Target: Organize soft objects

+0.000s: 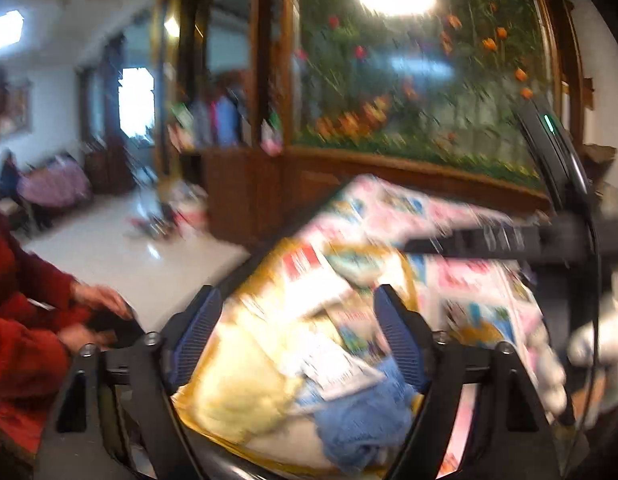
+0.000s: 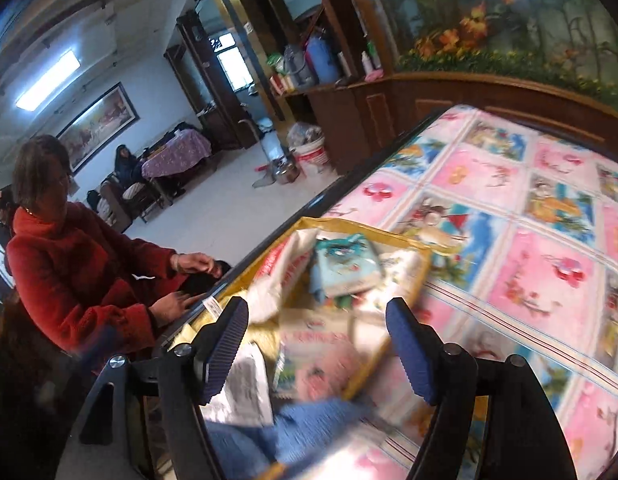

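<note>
A yellow-trimmed storage bag (image 2: 413, 248) lies open on a patchwork quilt (image 2: 529, 208). Inside it are soft packs: a teal pack (image 2: 345, 268), a white pack (image 2: 281, 280) and a pink pack (image 2: 321, 356). A blue knit cloth (image 2: 301, 428) lies at the bag's near end. My right gripper (image 2: 319, 350) hangs open above the bag, holding nothing. In the blurred left wrist view, my left gripper (image 1: 299, 332) is open over the same bag (image 1: 269, 264), above a pale yellow fluffy piece (image 1: 237, 392) and the blue knit cloth (image 1: 361, 420).
A person in a red coat (image 2: 69, 272) stands at the quilt's left edge, hands near the bag's corner. A wooden cabinet (image 2: 373, 112) with bottles and a flower mural stands behind. A white bucket (image 2: 313, 156) sits on the floor. The right gripper's black body (image 1: 549, 236) crosses the left wrist view.
</note>
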